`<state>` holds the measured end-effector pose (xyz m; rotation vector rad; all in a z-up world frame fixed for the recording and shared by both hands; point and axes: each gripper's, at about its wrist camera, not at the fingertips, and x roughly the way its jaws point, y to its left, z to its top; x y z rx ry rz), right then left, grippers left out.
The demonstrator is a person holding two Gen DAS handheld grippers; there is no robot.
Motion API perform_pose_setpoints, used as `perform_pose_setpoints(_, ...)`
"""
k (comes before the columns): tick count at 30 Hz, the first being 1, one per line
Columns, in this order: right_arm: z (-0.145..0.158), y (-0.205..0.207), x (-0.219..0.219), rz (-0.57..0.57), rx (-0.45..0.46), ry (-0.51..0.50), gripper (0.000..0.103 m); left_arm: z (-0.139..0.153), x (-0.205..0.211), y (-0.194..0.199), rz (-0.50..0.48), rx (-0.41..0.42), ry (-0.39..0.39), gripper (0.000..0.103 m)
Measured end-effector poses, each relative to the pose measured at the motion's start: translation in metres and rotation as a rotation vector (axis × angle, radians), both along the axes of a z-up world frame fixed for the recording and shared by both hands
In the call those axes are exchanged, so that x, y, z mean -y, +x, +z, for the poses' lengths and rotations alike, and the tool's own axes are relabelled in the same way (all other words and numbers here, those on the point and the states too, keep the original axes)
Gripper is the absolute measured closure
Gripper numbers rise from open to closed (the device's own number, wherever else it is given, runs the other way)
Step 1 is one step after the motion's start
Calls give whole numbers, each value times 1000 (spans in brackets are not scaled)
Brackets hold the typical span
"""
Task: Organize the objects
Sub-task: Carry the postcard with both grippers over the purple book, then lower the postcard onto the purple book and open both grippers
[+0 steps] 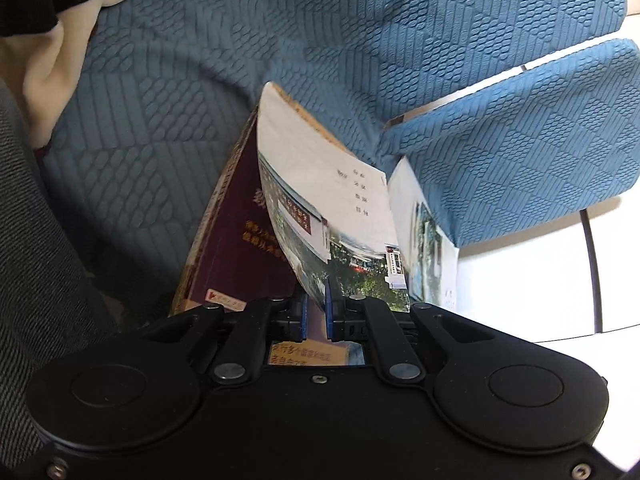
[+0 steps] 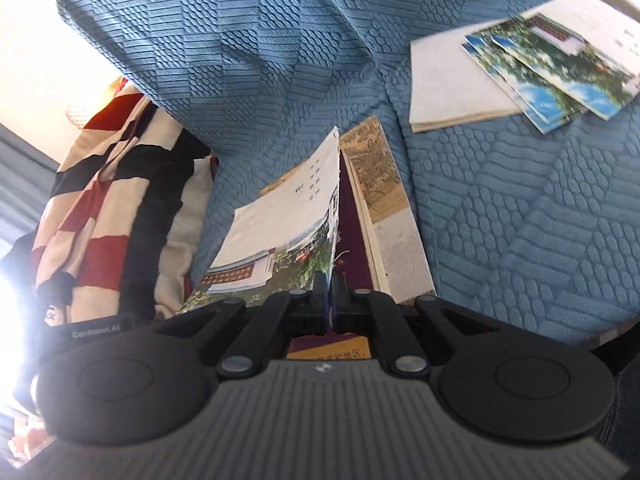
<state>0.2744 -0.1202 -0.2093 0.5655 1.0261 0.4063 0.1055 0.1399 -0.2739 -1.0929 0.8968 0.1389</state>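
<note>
A thin booklet (image 1: 332, 200) with a white and photo cover stands tilted over a maroon book (image 1: 240, 240) on the blue sofa seat (image 1: 152, 128). My left gripper (image 1: 316, 314) is shut on the booklet's near edge. In the right wrist view a booklet (image 2: 280, 232) of the same look rises beside the maroon book (image 2: 354, 240), and my right gripper (image 2: 329, 294) is shut on its near edge. I cannot tell whether both grippers hold one booklet. A tan-covered book (image 2: 376, 168) lies under the maroon one.
A stack of booklets (image 2: 520, 72) lies on the seat at the upper right. A white booklet (image 1: 424, 240) sits by the sofa armrest (image 1: 540, 152). A red, black and cream striped cloth (image 2: 104, 216) hangs at the left. The sofa back (image 2: 240, 40) rises behind.
</note>
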Motion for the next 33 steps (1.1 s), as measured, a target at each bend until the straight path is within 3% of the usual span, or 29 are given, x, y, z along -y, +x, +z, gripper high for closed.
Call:
perform_pose_setpoints(10, -20, -6, -10, 32, -29, -78, 98, -17, 9, 0, 13, -94, 27, 95)
perform_pose_setpoints(15, -20, -6, -7, 28, -43, -88, 94, -13, 12, -7, 7, -97, 41, 92)
perform_pose_setpoints(18, -17, -5, -9, 43, -63, -133, 86, -6, 14, -8, -1, -109, 67, 77)
perform_pose_setpoints(19, -16, -5, -11, 52, -65, -158, 83, -3, 14, -8, -7, -121, 79, 57)
perform_pose_setpoints(20, -14, -5, -12, 59, -63, -185, 73, 0, 14, -8, -15, -120, 84, 43)
perform_pose_setpoints(21, -12, -6, -13, 62, -61, -210, 59, 4, 15, -9, -22, -122, 89, 38)
perform_pose_setpoints(22, -9, -7, -13, 62, -55, -224, 53, 8, 15, -9, -27, -131, 98, 29)
perform_pose_setpoints(23, -6, -8, -12, 57, -44, -233, 46, 12, 16, -9, -29, -139, 113, 24)
perform_pose_setpoints(26, 6, -10, -9, 57, -12, -261, 42, 29, 20, -11, -44, -128, 173, 17)
perform_pose_setpoints(29, 23, -11, -7, 62, 34, -292, 41, 47, 25, -10, -58, -119, 229, 6)
perform_pose_setpoints(33, 50, -12, -4, 58, 86, -296, 41, 72, 29, -6, -67, -108, 321, 1)
